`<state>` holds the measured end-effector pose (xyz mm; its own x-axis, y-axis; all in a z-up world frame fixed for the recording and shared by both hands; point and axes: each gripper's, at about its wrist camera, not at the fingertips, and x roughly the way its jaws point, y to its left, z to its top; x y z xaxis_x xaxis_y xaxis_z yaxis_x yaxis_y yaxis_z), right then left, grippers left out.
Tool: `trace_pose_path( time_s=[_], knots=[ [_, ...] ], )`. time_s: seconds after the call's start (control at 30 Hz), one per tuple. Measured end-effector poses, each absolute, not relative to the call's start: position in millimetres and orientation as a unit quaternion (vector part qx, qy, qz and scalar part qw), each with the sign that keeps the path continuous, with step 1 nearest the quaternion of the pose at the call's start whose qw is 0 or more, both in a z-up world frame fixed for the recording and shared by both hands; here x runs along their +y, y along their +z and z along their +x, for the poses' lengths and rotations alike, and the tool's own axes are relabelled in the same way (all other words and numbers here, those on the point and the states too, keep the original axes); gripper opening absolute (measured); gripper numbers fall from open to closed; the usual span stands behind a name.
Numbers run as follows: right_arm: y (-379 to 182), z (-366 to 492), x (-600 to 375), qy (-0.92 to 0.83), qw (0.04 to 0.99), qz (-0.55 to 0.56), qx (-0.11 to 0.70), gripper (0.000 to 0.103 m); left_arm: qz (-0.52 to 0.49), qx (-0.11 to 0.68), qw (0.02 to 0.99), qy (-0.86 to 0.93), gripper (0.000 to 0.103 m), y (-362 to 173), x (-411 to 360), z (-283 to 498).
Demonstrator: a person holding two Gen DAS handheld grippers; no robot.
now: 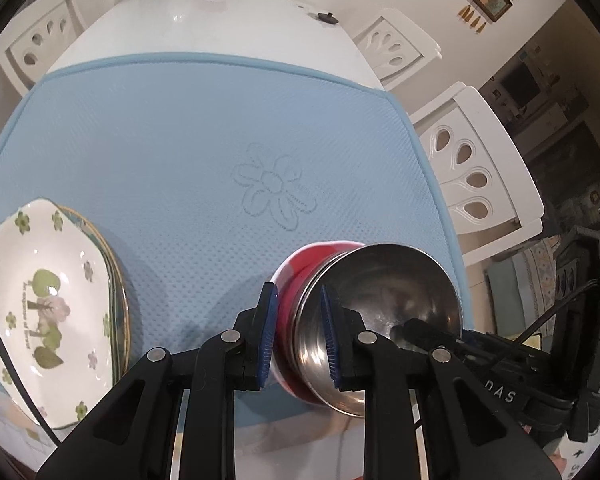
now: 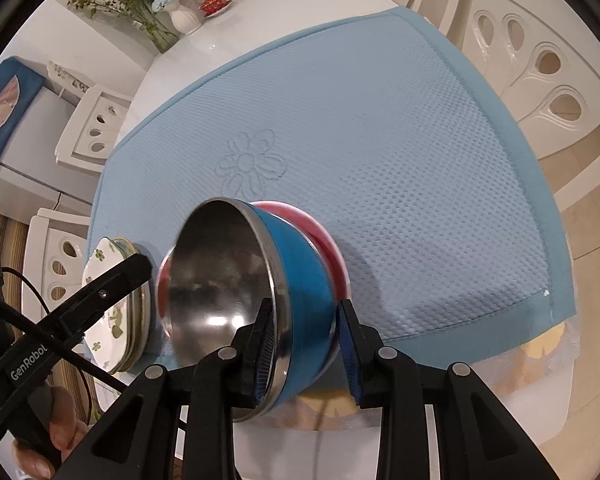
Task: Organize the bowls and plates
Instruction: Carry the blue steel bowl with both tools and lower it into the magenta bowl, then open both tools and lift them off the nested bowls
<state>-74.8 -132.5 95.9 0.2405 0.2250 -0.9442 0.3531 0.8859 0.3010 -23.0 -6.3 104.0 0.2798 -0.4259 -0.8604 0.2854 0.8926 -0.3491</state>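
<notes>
L gripper [image 1: 298, 336] & R gripper [image 2: 306, 344] both clamped on rims of nested steel bowls [image 2: 236, 280], red-shelled under blue-shelled, tilted over blue quilted mat [image 2: 380, 160].

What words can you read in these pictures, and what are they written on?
"GenRobot": white letters on the black left claw body.
"DAS": white letters, maybe part of a longer word, on the black right claw body.
Green line on the white flowered ceramic plate: too small and curved to read.
</notes>
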Motion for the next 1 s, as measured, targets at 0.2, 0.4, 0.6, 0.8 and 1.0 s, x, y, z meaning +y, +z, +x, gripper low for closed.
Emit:
trace_pose_path(
  time_s=[0.2, 0.4, 0.6, 0.8, 1.0],
  knots=[
    [85, -80, -142, -0.047, 0.741, 0.243, 0.624, 0.029, -0.071, 0.558, 0.796, -0.224, 0.019, 107, 3, -29],
    [111, -76, -144, -0.038, 0.757, 0.234, 0.609, 0.029, -0.089, 0.551, 0.801, -0.215, 0.019, 119, 17, -42],
    [142, -53, -136, 0.022, 0.780, 0.216, 0.587, 0.029, -0.109, 0.521, 0.828, -0.176, 0.019, 146, 25, -66],
    [165, -28, -131, 0.110, 0.793, 0.173, 0.574, 0.030, -0.150, 0.486, 0.854, -0.112, 0.019, 170, 26, -91],
    [192, -18, -137, 0.172, 0.808, 0.171, 0.537, 0.059, -0.180, 0.451, 0.872, -0.058, 0.032, 187, 19, -123]
  ],
)
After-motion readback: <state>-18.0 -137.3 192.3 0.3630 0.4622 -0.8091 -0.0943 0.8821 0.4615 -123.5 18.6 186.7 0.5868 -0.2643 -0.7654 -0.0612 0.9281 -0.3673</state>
